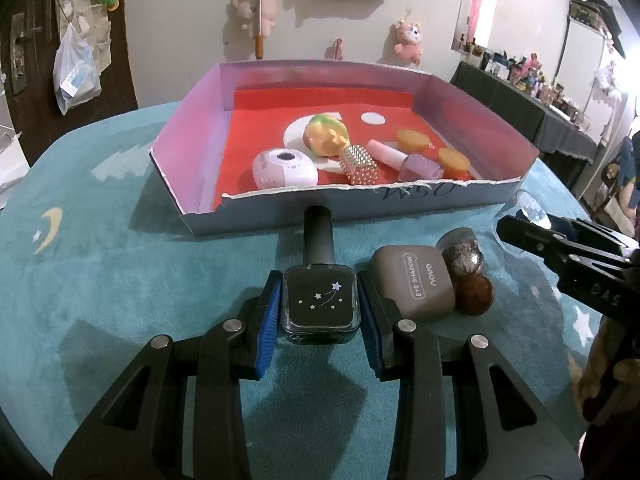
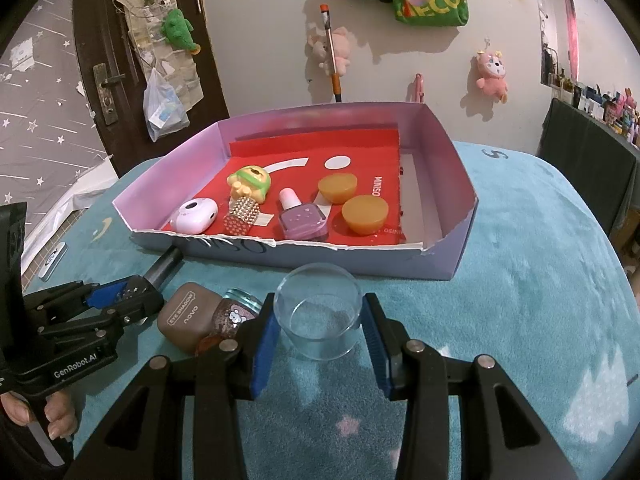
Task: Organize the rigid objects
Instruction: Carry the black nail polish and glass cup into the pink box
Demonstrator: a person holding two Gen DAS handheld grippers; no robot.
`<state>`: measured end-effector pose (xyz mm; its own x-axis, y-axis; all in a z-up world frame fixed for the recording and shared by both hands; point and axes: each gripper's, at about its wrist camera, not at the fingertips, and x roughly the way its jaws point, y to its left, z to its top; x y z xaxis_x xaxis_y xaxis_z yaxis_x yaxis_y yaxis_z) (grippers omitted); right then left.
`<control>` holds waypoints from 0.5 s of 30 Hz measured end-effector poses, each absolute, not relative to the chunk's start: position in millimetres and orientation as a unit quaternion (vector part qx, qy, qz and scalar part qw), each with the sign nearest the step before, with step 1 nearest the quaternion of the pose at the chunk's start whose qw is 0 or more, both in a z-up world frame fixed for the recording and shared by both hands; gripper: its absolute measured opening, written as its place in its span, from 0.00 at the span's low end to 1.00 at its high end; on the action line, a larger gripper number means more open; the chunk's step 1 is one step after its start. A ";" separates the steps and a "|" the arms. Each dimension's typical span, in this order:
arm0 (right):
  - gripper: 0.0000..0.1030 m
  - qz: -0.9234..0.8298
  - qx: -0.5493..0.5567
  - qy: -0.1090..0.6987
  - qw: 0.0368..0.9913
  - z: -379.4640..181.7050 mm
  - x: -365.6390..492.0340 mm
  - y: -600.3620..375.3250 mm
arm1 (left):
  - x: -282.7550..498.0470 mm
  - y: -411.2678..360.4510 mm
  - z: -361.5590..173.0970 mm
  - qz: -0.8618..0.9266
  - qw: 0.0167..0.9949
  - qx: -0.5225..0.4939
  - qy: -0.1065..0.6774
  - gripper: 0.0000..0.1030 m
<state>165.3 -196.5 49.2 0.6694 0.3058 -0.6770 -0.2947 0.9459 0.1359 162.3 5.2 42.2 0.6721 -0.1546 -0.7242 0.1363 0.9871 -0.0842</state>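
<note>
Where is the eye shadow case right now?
The eye shadow case lies on the teal mat outside the box, just right of the dark nail polish bottle between the left gripper's jaws, beside a glitter jar.

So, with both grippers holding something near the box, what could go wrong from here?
1. The left gripper grips the dark nail polish bottle by its smooth glass sides; it may slip when lifted.
2. The bottle's cap points at the box's torn front wall, so it could catch there.
3. The right gripper brackets a clear round container; squeezing may make it pop out.
</note>
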 end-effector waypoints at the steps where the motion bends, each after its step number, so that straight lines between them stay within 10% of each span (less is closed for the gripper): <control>1: 0.42 0.165 0.007 0.370 0.914 49.7 164.7 -196.2 | 161.1 5.8 43.2 -0.080 0.915 -0.013 0.395 0.33; 15: 0.42 0.193 0.012 0.307 0.932 125.4 181.9 -189.7 | 185.5 33.7 109.6 -0.092 0.922 -0.051 0.374 0.33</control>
<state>181.9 -189.7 125.4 0.7369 0.3666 -0.5679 -0.3514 0.9255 0.1414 185.5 33.7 109.6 0.7037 -0.2083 -0.6793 0.1313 0.9777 -0.1638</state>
